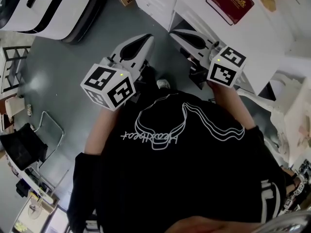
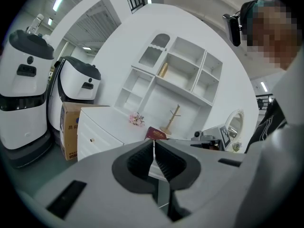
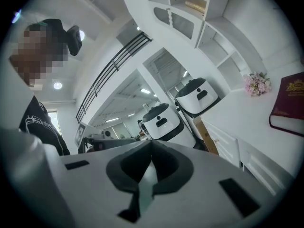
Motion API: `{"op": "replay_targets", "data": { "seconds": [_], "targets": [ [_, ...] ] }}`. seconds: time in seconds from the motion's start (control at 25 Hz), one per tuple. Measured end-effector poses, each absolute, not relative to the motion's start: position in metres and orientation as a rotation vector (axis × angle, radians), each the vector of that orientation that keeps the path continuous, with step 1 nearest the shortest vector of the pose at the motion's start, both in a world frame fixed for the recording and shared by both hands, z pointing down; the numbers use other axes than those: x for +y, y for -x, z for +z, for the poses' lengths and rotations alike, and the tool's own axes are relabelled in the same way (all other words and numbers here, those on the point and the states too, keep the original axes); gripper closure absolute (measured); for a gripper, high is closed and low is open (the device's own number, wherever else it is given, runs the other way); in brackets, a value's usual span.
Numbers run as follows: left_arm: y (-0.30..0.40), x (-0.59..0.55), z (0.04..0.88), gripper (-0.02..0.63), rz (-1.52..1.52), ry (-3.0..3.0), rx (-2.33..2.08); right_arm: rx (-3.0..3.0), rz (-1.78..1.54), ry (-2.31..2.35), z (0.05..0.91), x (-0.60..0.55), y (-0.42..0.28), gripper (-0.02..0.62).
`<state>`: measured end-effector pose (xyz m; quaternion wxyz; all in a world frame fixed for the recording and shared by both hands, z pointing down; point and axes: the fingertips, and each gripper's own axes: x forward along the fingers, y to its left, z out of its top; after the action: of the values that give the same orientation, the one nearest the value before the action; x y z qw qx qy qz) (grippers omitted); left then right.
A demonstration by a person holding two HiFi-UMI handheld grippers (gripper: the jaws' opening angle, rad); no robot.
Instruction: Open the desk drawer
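Desk drawer (image 2: 98,140) shut, in front face of white desk (image 2: 111,120), far left of the left gripper view; small knob (image 2: 91,139) at centre. Judged a light, rigid panel on slides; may stick, then run free. Best hold: pinch knob, pull straight out. Left gripper (image 2: 153,144) closed, nothing between pads. Right gripper (image 3: 151,146) likewise closed, empty. Neither touching desk.

I am wearing a black T-shirt (image 1: 194,169) carrying a white outline drawing and white script. My left tool (image 1: 144,38) and right tool (image 1: 177,33) are showing black-lined white shells, each bearing a black-and-white marker cube (image 1: 108,86).
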<state>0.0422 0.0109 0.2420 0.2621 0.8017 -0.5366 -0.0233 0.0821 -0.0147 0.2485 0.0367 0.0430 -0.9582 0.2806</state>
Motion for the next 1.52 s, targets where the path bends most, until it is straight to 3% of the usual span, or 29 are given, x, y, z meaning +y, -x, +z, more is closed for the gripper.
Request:
{"op": "replay_targets", "data": {
  "seconds": [0.72,1.52],
  "targets": [
    [0.037,-0.117,0.332,0.598,0.163,-2.177,-1.353,-2.825,1.028,-0.380,0.316,-0.122,-0.029,0.589],
    [0.115,-0.237,0.442,0.362,0.458,-2.343,-1.260,-2.688,1.161,-0.624,0.374,-0.181,0.031,0.589]
  ]
}}
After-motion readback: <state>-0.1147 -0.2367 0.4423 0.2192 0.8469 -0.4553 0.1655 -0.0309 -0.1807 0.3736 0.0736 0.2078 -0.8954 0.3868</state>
